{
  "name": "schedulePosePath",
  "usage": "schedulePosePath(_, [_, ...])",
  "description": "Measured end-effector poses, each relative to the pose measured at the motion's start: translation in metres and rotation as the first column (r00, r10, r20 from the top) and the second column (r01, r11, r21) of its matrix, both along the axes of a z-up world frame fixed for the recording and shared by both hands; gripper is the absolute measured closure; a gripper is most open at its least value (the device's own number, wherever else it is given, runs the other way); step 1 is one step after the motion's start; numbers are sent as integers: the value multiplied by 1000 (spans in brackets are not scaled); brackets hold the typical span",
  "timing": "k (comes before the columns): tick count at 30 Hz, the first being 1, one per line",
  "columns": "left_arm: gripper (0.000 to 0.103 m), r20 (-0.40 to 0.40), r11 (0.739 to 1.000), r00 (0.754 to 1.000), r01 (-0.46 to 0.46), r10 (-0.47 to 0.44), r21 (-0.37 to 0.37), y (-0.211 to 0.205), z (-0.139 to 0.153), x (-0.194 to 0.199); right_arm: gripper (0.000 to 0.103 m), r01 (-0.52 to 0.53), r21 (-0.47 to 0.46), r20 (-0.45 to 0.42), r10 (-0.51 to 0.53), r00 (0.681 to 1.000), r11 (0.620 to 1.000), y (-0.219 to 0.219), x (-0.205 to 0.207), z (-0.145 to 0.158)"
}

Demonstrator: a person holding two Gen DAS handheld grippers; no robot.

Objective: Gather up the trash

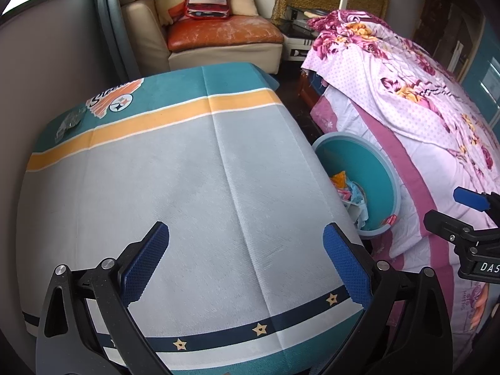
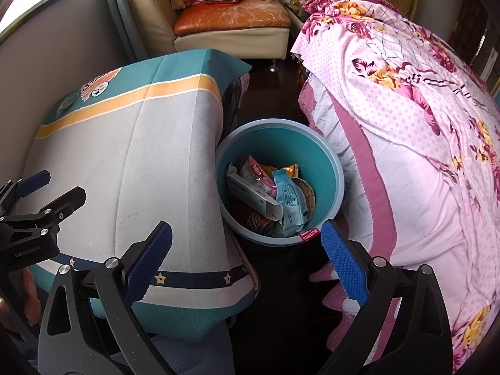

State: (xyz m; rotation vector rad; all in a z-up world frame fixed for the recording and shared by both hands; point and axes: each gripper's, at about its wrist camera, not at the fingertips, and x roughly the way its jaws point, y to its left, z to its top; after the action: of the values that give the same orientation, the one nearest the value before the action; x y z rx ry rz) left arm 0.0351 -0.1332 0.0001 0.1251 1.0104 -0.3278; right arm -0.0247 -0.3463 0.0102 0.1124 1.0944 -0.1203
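The blue bin [image 2: 322,159] stands on the floor between the table and the bed. It holds a pink wrapper [image 2: 254,170], a light blue packet [image 2: 289,200] and a white box [image 2: 250,193]. My right gripper [image 2: 247,234] hovers open just above and in front of the bin, holding nothing. My left gripper [image 1: 247,240] is open and empty over the grey middle of the tablecloth [image 1: 187,187]. A crumpled clear wrapper [image 1: 70,123] lies at the table's far left corner, well beyond the left gripper. The bin [image 1: 372,168] is partly hidden behind the table's right edge in the left wrist view.
A bed with a pink floral quilt [image 2: 406,125] crowds the right side. A sofa with cushions [image 1: 225,34] stands at the back. Pink slippers [image 2: 334,297] lie on the dark floor near the bin. A curved grey wall [image 1: 62,62] borders the table's left.
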Motion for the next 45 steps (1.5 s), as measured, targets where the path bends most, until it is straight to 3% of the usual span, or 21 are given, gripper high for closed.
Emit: schedulePosePath(45, [4,2,999,1000,-27,27,28,-7,-26,19,11,14,33,-52,-12,999,999,-10,27,-32])
